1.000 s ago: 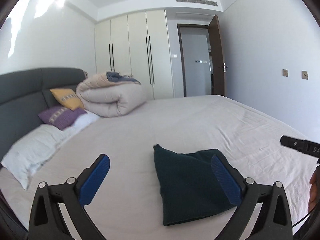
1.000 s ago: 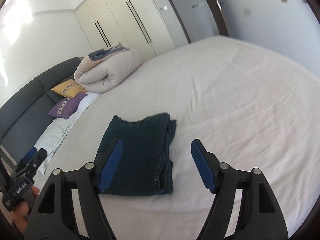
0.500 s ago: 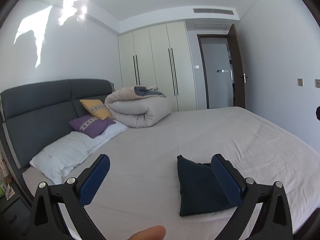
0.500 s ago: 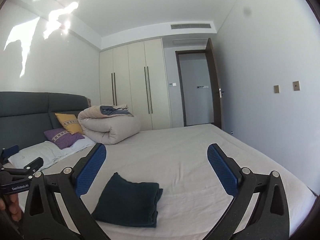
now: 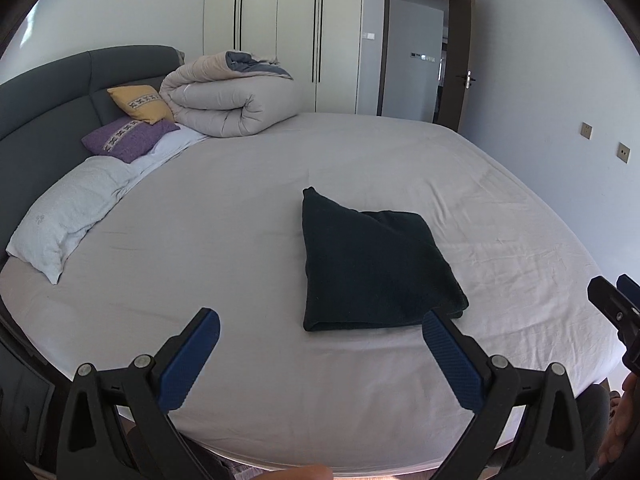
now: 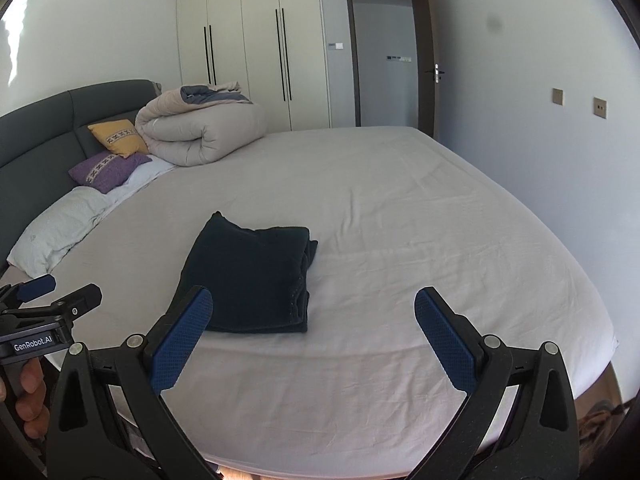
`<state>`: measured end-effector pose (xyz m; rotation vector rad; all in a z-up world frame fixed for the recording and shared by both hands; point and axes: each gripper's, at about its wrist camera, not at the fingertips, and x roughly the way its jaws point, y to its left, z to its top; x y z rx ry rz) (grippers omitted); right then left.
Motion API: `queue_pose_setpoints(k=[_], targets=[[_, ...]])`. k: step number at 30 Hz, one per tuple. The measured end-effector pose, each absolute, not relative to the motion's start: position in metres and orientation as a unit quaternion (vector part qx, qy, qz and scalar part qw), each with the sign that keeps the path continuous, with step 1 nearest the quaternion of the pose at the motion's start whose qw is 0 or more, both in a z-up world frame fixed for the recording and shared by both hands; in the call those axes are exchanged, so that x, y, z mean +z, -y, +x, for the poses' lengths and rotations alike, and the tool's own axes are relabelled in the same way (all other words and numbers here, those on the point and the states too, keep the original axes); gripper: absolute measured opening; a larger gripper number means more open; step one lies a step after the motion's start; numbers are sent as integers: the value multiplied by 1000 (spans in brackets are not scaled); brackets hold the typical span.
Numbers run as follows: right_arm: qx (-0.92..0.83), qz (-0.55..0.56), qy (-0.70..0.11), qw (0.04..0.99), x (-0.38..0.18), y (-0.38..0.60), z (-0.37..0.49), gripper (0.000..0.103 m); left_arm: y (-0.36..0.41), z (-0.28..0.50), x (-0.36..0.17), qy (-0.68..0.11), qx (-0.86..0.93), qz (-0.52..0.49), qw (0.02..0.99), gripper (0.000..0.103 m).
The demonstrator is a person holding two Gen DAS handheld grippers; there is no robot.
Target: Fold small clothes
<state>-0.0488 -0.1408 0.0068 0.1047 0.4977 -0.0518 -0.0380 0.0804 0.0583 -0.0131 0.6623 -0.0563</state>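
Note:
A dark green folded garment lies flat on the white bed sheet, near the front middle of the bed. It also shows in the right wrist view. My left gripper is open and empty, held back from the garment's near edge above the bed's front. My right gripper is open and empty, also held back, with the garment ahead and to the left. The right gripper's tip shows at the right edge of the left wrist view. The left gripper shows at the left of the right wrist view.
A rolled beige duvet lies at the far left of the bed. Yellow and purple cushions and white pillows lie against the grey headboard. Wardrobes and an open door stand behind.
Both grippers tilted up toward the room half a second ago and now point down at the bed again, farther back from the garment than one second ago. The garment has not moved.

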Motion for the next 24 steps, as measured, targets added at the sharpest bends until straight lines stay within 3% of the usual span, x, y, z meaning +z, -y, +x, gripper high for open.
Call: queue_pose_setpoints(k=[9, 24], targets=[[-37, 73, -311, 947, -27, 144, -20, 103, -83, -32, 43, -340, -25, -8, 940, 103], [-22, 47, -333, 942, -40, 116, -13, 103, -91, -27, 36, -345, -24, -12, 938, 103]])
